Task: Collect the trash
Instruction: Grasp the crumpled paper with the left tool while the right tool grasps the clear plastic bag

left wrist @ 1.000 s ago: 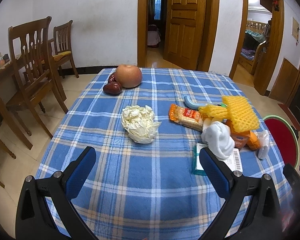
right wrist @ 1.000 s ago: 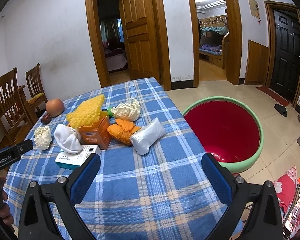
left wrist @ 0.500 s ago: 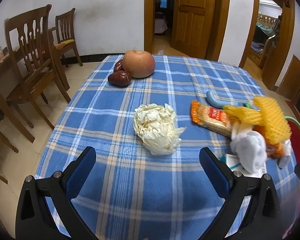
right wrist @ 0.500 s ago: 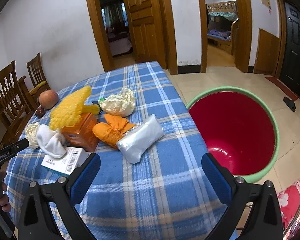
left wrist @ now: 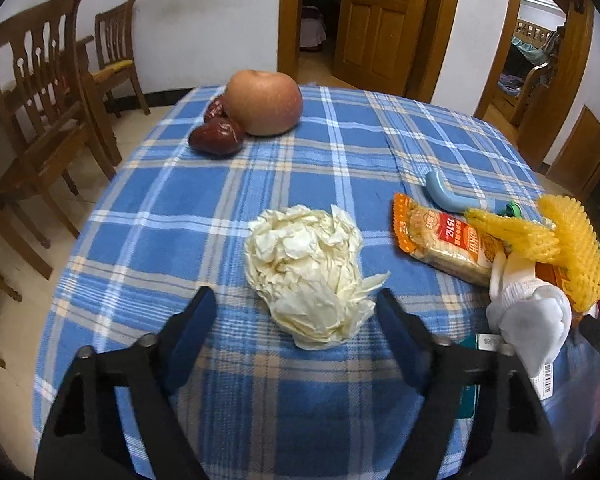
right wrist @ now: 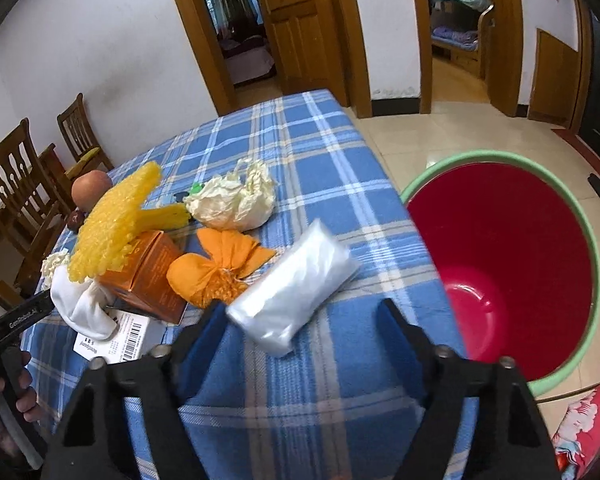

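Trash lies scattered on the plaid worktop (left wrist: 308,152), apparently so each hand can take a piece and drop it into the red bin (right wrist: 512,256) that stands beside the worktop's edge. The left gripper (left wrist: 292,312) has just been narrowing its fingers, and the crumpled paper wad (left wrist: 312,272) sits just ahead and partly between the tips, not yet pinched. The right gripper (right wrist: 300,324) has likewise been closing, its fingers part open around the near end of the clear plastic bag (right wrist: 296,288); neither pad seems to press on it yet.
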Demonstrator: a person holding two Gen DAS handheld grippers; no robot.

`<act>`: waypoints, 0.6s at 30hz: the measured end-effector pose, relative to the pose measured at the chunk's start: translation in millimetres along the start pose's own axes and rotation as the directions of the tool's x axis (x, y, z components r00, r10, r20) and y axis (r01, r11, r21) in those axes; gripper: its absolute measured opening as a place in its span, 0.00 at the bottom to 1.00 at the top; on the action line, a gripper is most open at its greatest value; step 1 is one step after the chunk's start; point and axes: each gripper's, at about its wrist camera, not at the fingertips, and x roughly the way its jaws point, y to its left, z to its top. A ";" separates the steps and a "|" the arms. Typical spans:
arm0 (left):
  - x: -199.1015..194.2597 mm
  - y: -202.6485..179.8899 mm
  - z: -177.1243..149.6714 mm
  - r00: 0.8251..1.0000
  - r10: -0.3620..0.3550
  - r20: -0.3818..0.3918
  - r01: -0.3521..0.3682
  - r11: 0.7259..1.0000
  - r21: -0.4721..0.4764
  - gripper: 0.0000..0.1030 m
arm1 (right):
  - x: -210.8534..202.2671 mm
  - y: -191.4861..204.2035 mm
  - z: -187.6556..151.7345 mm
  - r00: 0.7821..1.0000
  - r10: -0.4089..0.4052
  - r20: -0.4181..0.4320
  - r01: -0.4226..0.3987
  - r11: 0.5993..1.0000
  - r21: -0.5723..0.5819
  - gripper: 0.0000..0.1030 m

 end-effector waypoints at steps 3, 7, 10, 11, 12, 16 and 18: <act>1.2 2.4 -1.7 0.999 -0.033 -0.007 0.032 0.999 -0.014 0.51 | 2.6 -0.2 -1.5 1.000 0.016 -0.006 -0.016 1.000 0.009 0.54; -2.8 3.6 -2.9 0.998 -0.062 0.007 0.062 0.998 -0.023 0.37 | 2.6 -3.6 -2.5 0.999 0.034 -0.008 -0.034 0.999 0.020 0.43; -8.5 4.0 -3.0 0.996 -0.084 0.015 0.084 0.996 -0.028 0.34 | 1.0 -5.2 -3.8 0.999 0.039 -0.005 -0.039 0.999 0.025 0.42; -10.7 4.1 -3.4 0.996 -0.088 0.018 0.089 0.996 -0.028 0.34 | 0.0 -5.8 -4.7 0.999 0.038 -0.002 -0.038 0.999 0.027 0.42; -13.1 4.1 -3.8 0.996 -0.092 0.022 0.093 0.995 -0.028 0.34 | -1.3 -6.3 -4.9 0.999 0.037 0.000 -0.037 0.999 0.029 0.42; -29.3 1.7 -5.4 0.992 -0.114 0.048 0.115 0.993 -0.021 0.34 | -13.0 -7.7 -7.3 0.999 0.033 0.027 -0.034 0.999 0.027 0.42; -37.8 -1.4 -5.8 0.990 -0.125 0.060 0.126 0.992 -0.012 0.34 | -19.6 -8.2 -7.8 0.999 0.031 0.038 -0.031 0.999 0.024 0.42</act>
